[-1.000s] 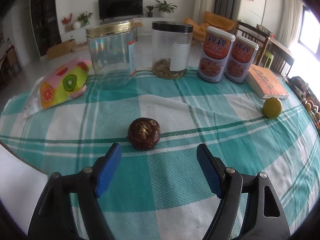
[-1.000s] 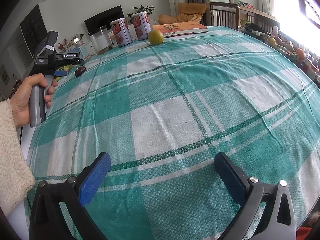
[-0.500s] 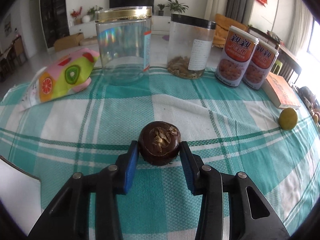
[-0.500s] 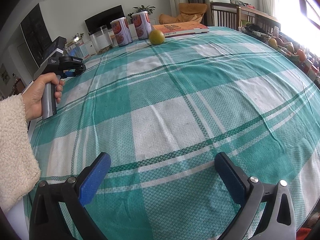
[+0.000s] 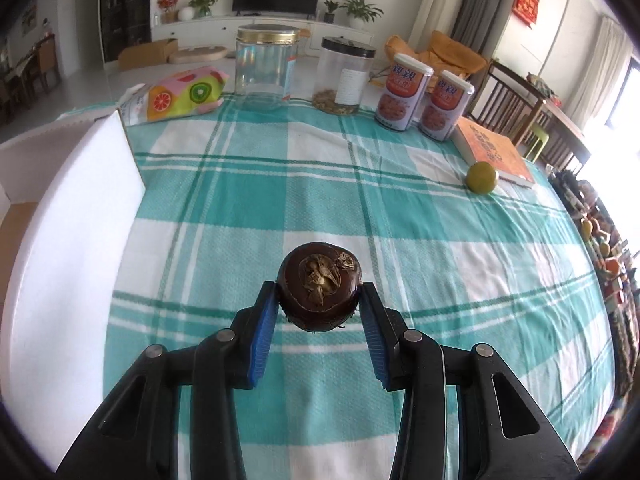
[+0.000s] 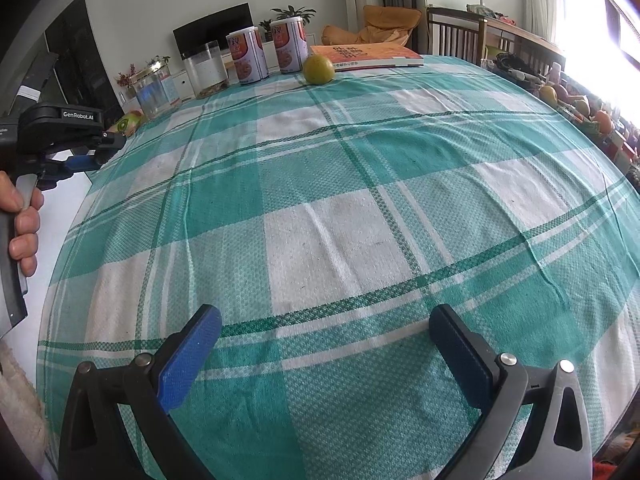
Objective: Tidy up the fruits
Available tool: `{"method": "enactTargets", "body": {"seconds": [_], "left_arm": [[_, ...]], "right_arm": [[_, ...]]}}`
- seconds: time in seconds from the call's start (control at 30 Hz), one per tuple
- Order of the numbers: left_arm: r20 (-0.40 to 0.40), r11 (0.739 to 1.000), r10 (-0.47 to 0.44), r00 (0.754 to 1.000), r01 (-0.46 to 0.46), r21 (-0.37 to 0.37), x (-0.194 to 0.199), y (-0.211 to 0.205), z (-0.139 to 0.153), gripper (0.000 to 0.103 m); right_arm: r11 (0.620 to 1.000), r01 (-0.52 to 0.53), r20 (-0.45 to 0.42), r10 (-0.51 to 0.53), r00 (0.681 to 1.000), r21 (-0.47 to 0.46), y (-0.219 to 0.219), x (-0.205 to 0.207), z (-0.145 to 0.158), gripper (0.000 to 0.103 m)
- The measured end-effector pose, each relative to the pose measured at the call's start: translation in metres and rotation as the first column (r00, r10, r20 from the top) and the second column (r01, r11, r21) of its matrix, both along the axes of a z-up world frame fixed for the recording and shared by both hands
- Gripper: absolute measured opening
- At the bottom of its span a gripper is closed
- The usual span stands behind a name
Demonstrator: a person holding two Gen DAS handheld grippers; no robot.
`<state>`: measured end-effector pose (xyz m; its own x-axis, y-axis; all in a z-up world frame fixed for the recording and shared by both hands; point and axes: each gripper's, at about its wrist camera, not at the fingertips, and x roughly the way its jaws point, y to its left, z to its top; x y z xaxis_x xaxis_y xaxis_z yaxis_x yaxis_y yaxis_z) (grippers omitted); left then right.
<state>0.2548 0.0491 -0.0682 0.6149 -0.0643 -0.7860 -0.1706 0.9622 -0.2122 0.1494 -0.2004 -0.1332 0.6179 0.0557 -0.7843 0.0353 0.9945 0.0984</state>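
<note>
Left gripper (image 5: pixel 320 304) pinches the dark brown fruit (image 5: pixel 319 286) between its blue pads, jaws narrowed onto it, above the checked tablecloth (image 5: pixel 320 184). Right gripper (image 6: pixel 325 354) stands wide open, holding nothing. Well beyond the fruit, a green citrus (image 5: pixel 481 176) touches the orange book (image 5: pixel 494 151).

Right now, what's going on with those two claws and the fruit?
Left gripper shut on dark brown fruit, clear of the cloth. Right gripper open, empty. Green fruit waits beside book. Nothing blocking.
</note>
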Motion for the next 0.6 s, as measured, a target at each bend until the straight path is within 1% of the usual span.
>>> {"method": "enactTargets", "body": {"seconds": [0.1, 0.2, 0.3, 0.43, 0.47, 0.5, 0.53, 0.57, 0.6], "left_arm": [[0.0, 1.0, -0.003, 1.0, 0.003, -0.025, -0.04, -0.011, -0.001, 0.043], [-0.011, 0.999, -0.033, 0.999, 0.033, 0.007, -0.07, -0.021, -0.012, 0.043], [-0.017, 0.998, -0.047, 0.999, 0.048, 0.05, -0.088, -0.024, -0.028, 0.043], [-0.018, 0.995, -0.041, 0.999, 0.042, 0.091, -0.1, -0.024, -0.052, 0.043], [-0.029, 0.995, -0.043, 0.999, 0.046, 0.093, -0.1, -0.024, -0.058, 0.043], [-0.011, 0.993, -0.05, 0.999, 0.051, 0.104, -0.103, -0.025, -0.059, 0.045], [0.004, 0.99, -0.057, 0.998, 0.056, 0.126, -0.104, -0.026, -0.059, 0.054], [-0.003, 0.988, -0.063, 0.998, 0.063, 0.143, -0.102, -0.028, -0.059, 0.062], [-0.008, 0.986, -0.068, 0.998, 0.068, 0.152, -0.101, -0.028, -0.061, 0.074]], "right_arm": [[1.0, 0.001, 0.0, -0.001, 1.0, 0.003, -0.001, -0.002, 0.0, 0.103], [1.0, 0.01, 0.004, -0.01, 1.0, 0.021, -0.004, -0.004, 0.001, 0.103], [0.999, 0.033, 0.011, -0.034, 0.999, 0.04, -0.01, -0.006, 0.003, 0.103], [0.998, 0.05, 0.014, -0.05, 0.999, 0.044, -0.012, -0.007, 0.004, 0.103], [0.998, 0.051, 0.017, -0.051, 0.999, 0.04, -0.011, -0.007, 0.004, 0.103], [0.998, 0.051, 0.021, -0.052, 0.998, 0.037, -0.011, -0.008, 0.005, 0.103], [0.998, 0.051, 0.027, -0.052, 0.998, 0.035, -0.01, -0.009, 0.006, 0.103], [0.998, 0.052, 0.034, -0.053, 0.998, 0.034, -0.01, -0.01, 0.007, 0.103], [0.998, 0.055, 0.042, -0.056, 0.998, 0.032, -0.011, -0.011, 0.008, 0.103]]}}
